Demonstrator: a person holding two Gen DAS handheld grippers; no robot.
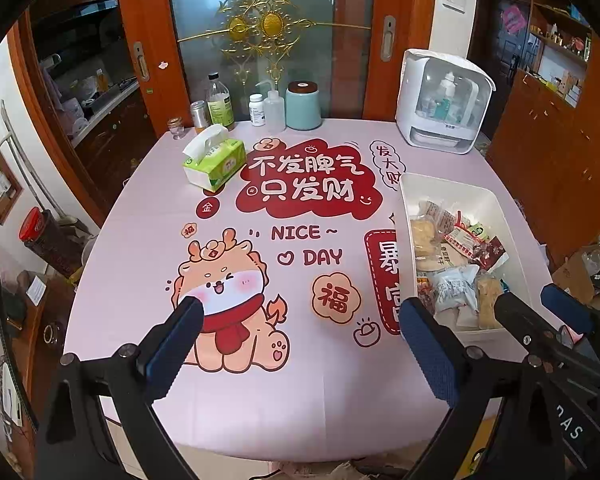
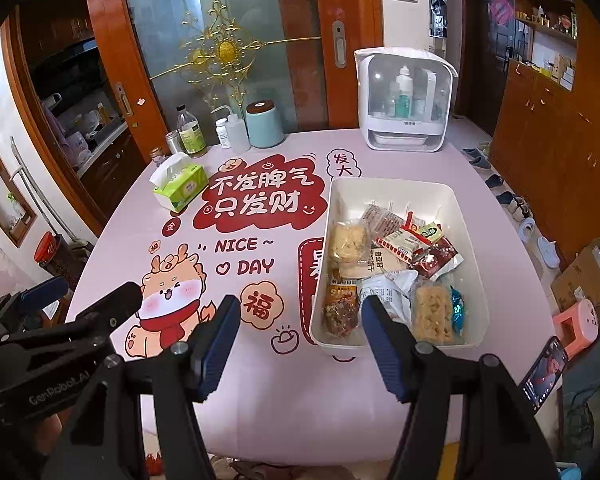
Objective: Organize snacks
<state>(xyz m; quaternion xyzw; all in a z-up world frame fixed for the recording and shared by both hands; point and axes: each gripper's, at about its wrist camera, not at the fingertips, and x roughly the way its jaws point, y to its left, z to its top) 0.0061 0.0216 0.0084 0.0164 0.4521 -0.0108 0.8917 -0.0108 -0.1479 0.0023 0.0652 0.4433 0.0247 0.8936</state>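
Both grippers hang open and empty over the near edge of the desk, the snack bin off to the right.

Nearest me, the right gripper (image 2: 296, 312) has its jaws apart with nothing between them; its right finger overlaps the near wall of the white bin (image 2: 470, 240). The left gripper (image 1: 302, 312) is spread wide over the cartoon dragon print (image 1: 224, 300), well left of the bin, so the right hand is plainly closer. The bin's long axis runs away from the grippers towards the far side of the desk (image 1: 260, 400). Inside lies a loose heap of snack packets (image 2: 396, 264): pale rice cakes, a red wrapper, a white pouch, a blue foil piece. Beyond stands a tissue pack (image 2: 180, 186).
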